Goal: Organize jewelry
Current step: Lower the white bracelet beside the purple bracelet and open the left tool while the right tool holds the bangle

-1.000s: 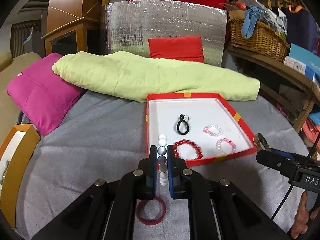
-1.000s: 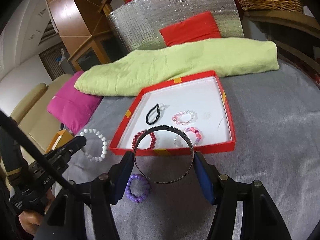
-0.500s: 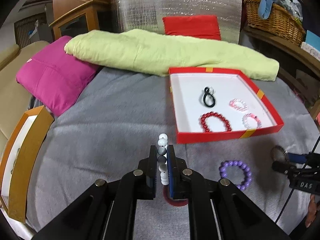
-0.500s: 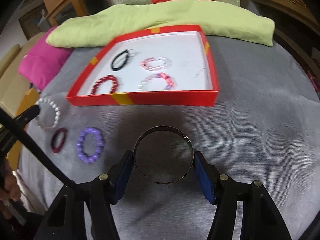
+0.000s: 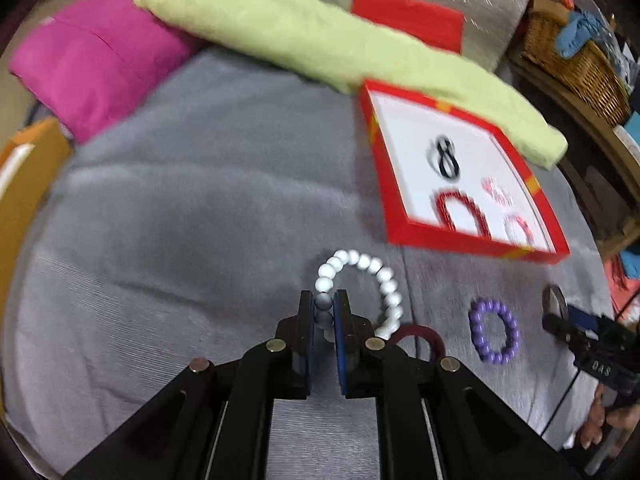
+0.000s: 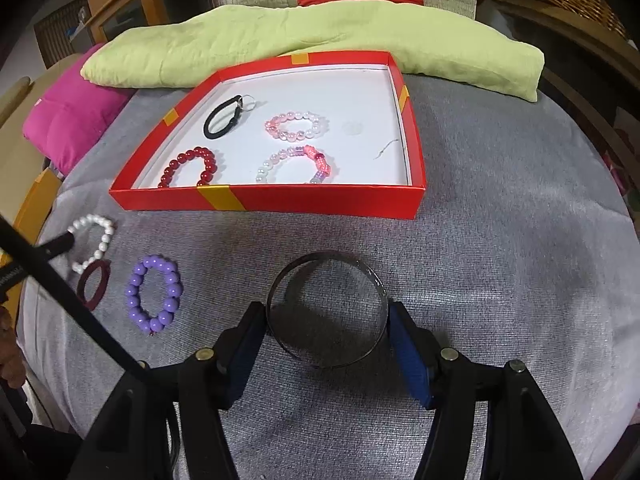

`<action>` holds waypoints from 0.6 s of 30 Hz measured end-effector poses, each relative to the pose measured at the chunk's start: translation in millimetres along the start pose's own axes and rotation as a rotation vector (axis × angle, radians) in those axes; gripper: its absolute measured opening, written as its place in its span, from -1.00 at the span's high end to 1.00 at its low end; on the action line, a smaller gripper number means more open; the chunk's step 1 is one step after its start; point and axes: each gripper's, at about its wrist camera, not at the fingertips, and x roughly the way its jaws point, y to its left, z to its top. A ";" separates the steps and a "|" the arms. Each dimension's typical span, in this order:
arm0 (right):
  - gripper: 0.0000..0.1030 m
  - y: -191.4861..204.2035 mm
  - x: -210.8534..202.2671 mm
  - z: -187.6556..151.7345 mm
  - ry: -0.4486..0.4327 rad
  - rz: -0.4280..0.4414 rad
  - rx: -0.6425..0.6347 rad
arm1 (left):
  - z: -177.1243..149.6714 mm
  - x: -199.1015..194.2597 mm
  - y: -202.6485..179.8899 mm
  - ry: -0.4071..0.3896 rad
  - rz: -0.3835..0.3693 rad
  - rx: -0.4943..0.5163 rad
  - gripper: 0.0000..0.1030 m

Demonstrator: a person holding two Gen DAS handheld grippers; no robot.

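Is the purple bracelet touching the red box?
Apart. The right wrist view shows grey cloth between the purple bracelet and the red box.

Readable markings: one, and only in part

In the left wrist view the right gripper [image 5: 560,312], at the frame's right edge just right of the purple bead bracelet [image 5: 495,330], bears pale letters on its black body that look like "DAS", seen upside down and blurred. Nothing else is legible.
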 end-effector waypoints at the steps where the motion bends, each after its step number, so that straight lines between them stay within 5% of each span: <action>1: -0.31 -0.3 0.1 0.3 0.001 0.006 -0.002 | -1.6 5.3 -3.0 0.016 -0.004 0.005 0.81; 15: -0.48 -12.7 -5.6 -2.7 0.022 0.028 -0.014 | -10.0 16.2 -67.5 0.041 -0.047 0.210 0.79; 18: -0.49 -8.0 -5.8 -3.3 0.024 0.031 -0.031 | -7.9 15.7 -66.9 0.046 -0.044 0.204 0.60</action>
